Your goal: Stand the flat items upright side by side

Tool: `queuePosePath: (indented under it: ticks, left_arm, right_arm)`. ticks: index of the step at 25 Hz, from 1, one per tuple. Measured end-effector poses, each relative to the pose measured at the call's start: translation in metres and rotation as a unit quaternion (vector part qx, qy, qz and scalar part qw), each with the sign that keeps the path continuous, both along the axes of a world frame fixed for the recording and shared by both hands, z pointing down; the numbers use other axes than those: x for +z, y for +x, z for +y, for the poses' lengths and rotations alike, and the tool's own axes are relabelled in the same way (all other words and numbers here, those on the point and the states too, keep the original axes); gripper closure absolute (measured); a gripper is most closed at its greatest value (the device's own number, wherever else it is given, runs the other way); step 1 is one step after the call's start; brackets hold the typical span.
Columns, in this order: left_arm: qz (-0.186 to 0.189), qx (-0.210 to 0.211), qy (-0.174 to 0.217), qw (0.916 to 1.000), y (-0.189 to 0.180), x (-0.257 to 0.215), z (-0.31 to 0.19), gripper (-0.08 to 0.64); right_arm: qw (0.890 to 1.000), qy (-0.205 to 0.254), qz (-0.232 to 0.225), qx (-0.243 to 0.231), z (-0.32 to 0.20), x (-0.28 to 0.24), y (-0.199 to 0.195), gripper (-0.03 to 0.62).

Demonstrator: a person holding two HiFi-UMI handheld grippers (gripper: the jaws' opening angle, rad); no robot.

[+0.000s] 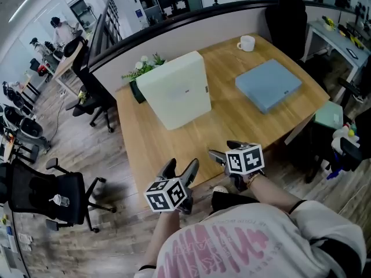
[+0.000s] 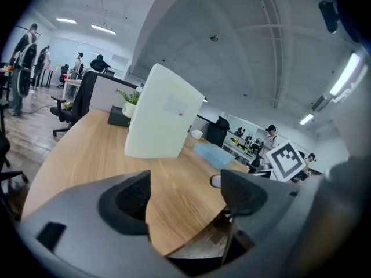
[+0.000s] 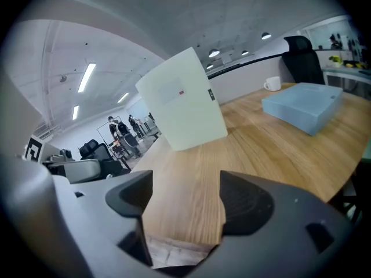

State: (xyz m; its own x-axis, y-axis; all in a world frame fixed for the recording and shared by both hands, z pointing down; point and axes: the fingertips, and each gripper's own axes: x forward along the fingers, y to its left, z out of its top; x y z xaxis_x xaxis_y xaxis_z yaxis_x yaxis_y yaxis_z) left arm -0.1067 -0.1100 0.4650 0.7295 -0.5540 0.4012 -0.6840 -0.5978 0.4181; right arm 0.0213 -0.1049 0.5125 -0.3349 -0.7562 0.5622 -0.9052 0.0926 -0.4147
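Observation:
A cream-white box (image 1: 174, 91) stands upright at the back left of the wooden table (image 1: 232, 123). A flat light-blue box (image 1: 268, 84) lies on its broad face to the right of it. Both grippers hover at the table's near edge, well short of both boxes. My left gripper (image 1: 181, 169) is open, with only tabletop between its jaws (image 2: 185, 193). My right gripper (image 1: 225, 150) is open and empty too (image 3: 185, 198). The cream box (image 2: 162, 112) (image 3: 182, 100) stands ahead of both grippers, and the blue box (image 2: 211, 154) (image 3: 301, 106) lies off to the right.
A white mug (image 1: 246, 43) sits at the table's far edge, and a potted plant (image 1: 142, 68) stands behind the cream box. A grey partition (image 1: 191, 22) runs along the back. Black office chairs (image 1: 58, 196) stand on the floor to the left. A pale green item (image 1: 329, 114) lies by the table's right end.

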Motion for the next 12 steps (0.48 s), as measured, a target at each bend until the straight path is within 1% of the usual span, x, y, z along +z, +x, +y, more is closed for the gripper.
queuePosePath:
  ticks: [4, 6, 9, 12]
  left_arm:
    - [-0.001, 0.010, -0.022, 0.9997, 0.002, 0.026, 0.045, 0.179]
    - [-0.002, 0.024, -0.038, 0.9990, 0.011, 0.036, 0.062, 0.180]
    - [-0.004, 0.057, -0.053, 0.9970, 0.040, 0.039, 0.084, 0.183]
    - [-0.008, 0.084, -0.048, 0.9953, 0.069, 0.031, 0.095, 0.184]
  right_arm:
    - [1.000, -0.017, -0.008, 0.006, 0.051, 0.017, -0.006, 0.235]
    - [0.999, -0.029, -0.016, 0.014, 0.075, 0.022, -0.004, 0.235]
    - [0.998, -0.041, -0.023, 0.045, 0.107, 0.023, 0.020, 0.235]
    - [0.993, -0.032, -0.043, 0.102, 0.126, 0.018, 0.059, 0.238]
